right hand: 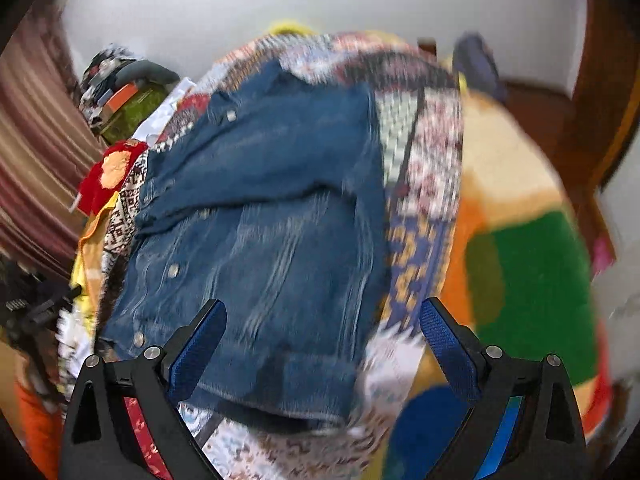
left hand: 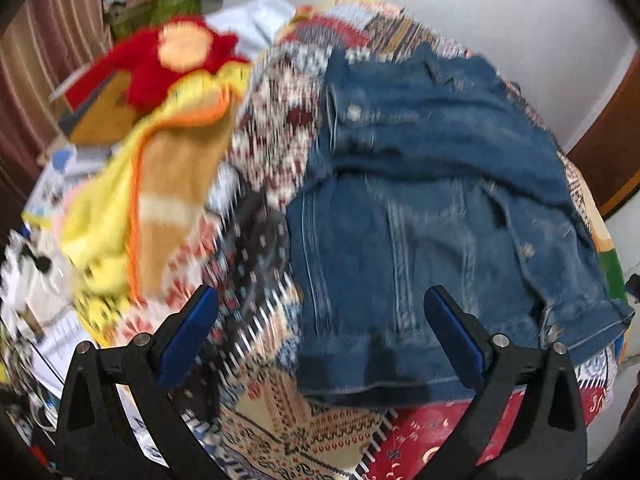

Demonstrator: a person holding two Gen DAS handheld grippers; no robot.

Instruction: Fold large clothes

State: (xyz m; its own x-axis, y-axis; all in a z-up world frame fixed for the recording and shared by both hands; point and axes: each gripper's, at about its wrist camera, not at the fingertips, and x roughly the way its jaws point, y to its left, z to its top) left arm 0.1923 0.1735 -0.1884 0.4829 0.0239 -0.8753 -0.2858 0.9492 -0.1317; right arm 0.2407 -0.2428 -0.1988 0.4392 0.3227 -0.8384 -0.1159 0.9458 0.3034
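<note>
A busy patchwork bedspread in red, white, blue and tan prints covers the bed. On its left side lies a crumpled yellow cloth with an orange border, and touching its far end is a fuzzy red item with a round peach patch. Behind that rises a stack of folded fabrics, green and orange among them, beside a brown striped curtain. A plain white wall runs behind the bed. To the right sits a blurred blanket of green, orange and cream blocks, with dark wooden furniture beyond it
</note>
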